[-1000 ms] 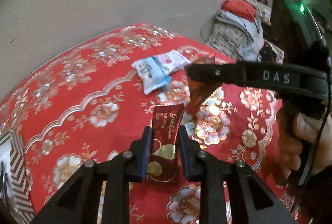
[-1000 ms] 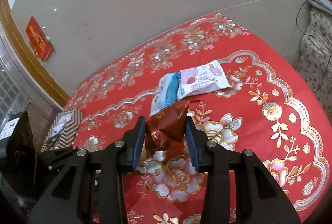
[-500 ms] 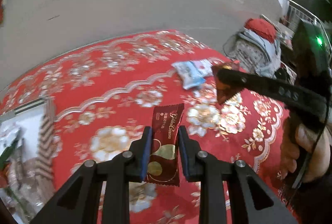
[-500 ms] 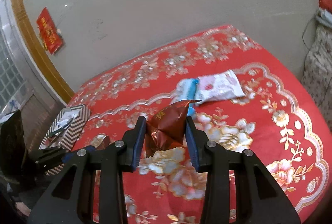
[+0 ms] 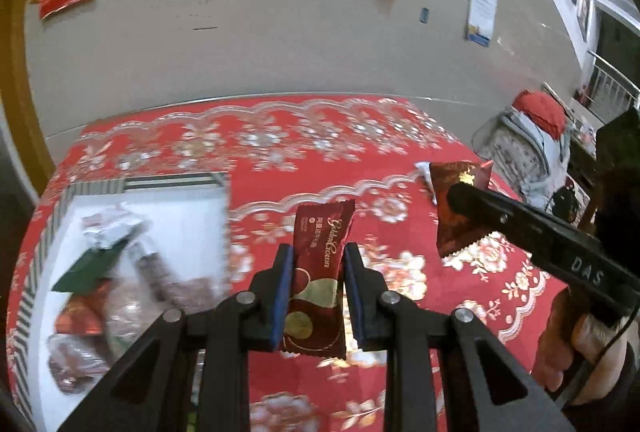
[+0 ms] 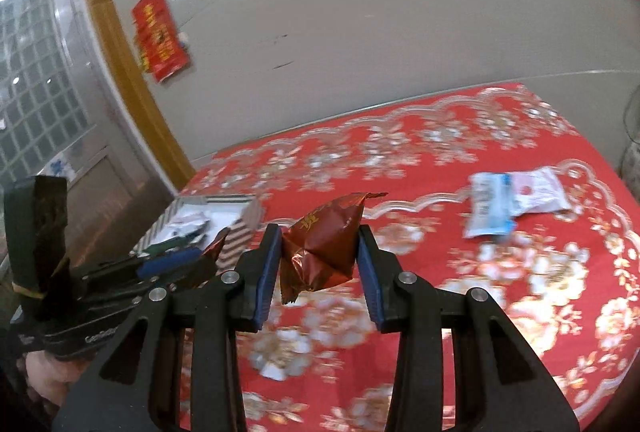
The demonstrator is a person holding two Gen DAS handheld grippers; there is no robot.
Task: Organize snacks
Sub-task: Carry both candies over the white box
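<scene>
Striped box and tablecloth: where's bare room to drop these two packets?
The striped box is crowded along its near side with wrappers; its far right corner shows bare white bottom. On the tablecloth, the stretch between the box and the two white packets is free, as is the far edge strip.

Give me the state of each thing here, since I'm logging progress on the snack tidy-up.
Left hand-held gripper: shut on the maroon bar wrapper.
Maroon bar wrapper: held upright above the cloth.
Right hand-held gripper: shut on the crinkled red packet.
Crinkled red packet: lifted, creased.
Striped box: open, holding snacks.
White and blue packets: lying on the cloth, not in the box.
</scene>
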